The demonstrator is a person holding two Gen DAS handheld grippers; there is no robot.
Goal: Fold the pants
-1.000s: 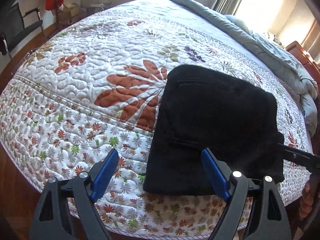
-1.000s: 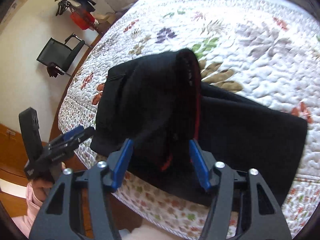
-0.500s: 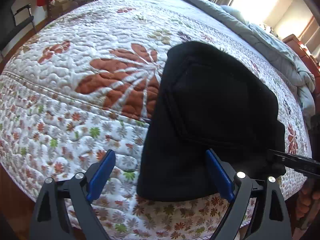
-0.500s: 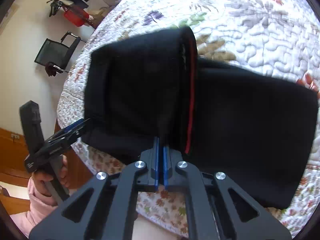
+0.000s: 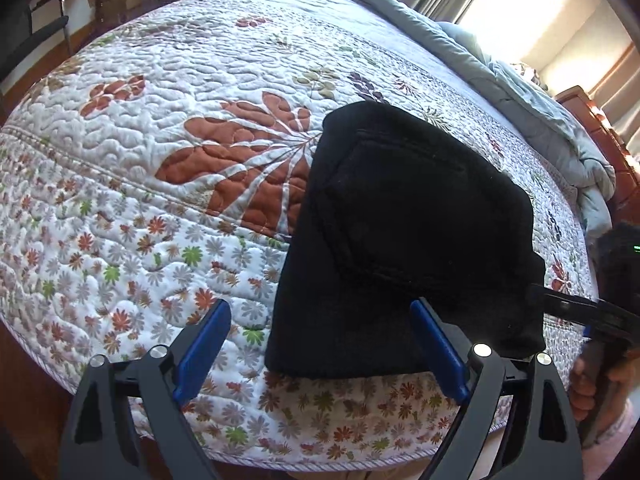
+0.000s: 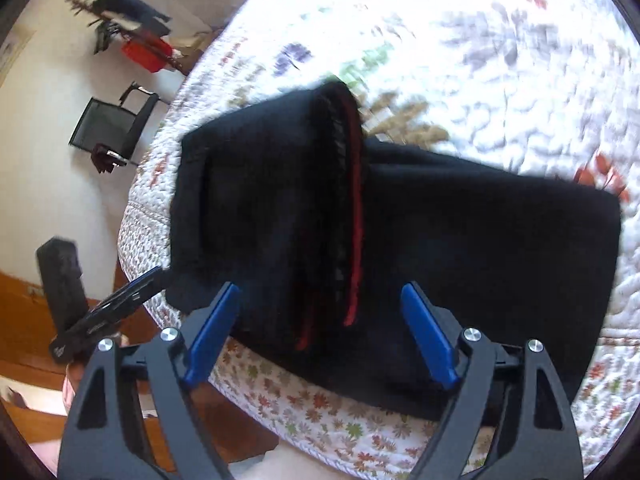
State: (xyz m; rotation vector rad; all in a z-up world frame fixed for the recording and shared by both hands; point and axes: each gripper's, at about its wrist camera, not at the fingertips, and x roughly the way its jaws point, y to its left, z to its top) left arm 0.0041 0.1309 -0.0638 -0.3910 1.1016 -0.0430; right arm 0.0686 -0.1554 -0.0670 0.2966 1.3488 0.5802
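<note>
The black pants [image 5: 404,236] lie folded into a compact stack on the floral quilt [image 5: 168,168] near the bed's front edge. In the right wrist view the pants [image 6: 480,248] show a folded-over top layer with a red inner waistband strip [image 6: 354,216]. My left gripper [image 5: 320,344] is open and empty, its jaws straddling the stack's near left corner from in front. My right gripper [image 6: 320,328] is open and empty just in front of the folded layer. It also shows in the left wrist view at the stack's right corner [image 5: 568,304].
A grey duvet [image 5: 520,92] is bunched along the far side of the bed. A black chair [image 6: 112,128] and a coat rack with a red bag [image 6: 140,48] stand by the wall. The wooden floor [image 6: 24,320] lies beyond the bed edge.
My right gripper was shut on the folded pants layer half a second ago and has now opened and let it go. The left gripper stayed open and shifted slightly.
</note>
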